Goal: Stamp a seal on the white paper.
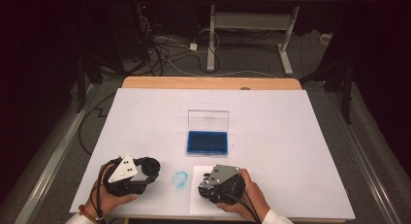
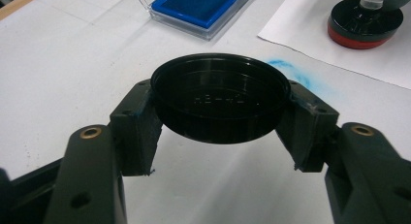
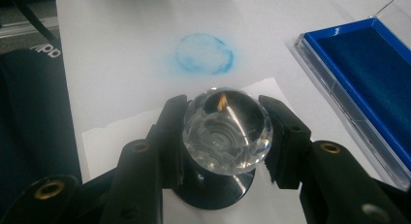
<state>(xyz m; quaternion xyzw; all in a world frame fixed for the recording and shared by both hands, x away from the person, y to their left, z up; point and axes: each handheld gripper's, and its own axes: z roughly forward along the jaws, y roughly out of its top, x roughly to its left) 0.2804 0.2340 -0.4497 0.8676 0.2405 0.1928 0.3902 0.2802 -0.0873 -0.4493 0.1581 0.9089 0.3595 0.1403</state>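
Observation:
My left gripper (image 2: 220, 115) is shut on a round black lid (image 2: 220, 95), held by its rim just above the white table, hollow side facing the camera. In the high view the left gripper (image 1: 151, 168) is at the front left. My right gripper (image 3: 225, 132) is shut on the clear faceted knob of a stamp (image 3: 227, 129), whose black base rests on a white paper sheet (image 3: 121, 136). The left gripper view shows the stamp (image 2: 366, 20) with a red ring under its black base. In the high view the right gripper (image 1: 206, 185) stands over the paper (image 1: 195, 207).
An open ink pad (image 1: 207, 142) with a blue cushion and its clear lid upright lies mid-table. A blue ring-shaped smudge (image 1: 180, 179) marks the table between the grippers. A wooden edge (image 1: 208, 83) borders the far side. Dark fabric (image 3: 34, 112) lies past the table's edge.

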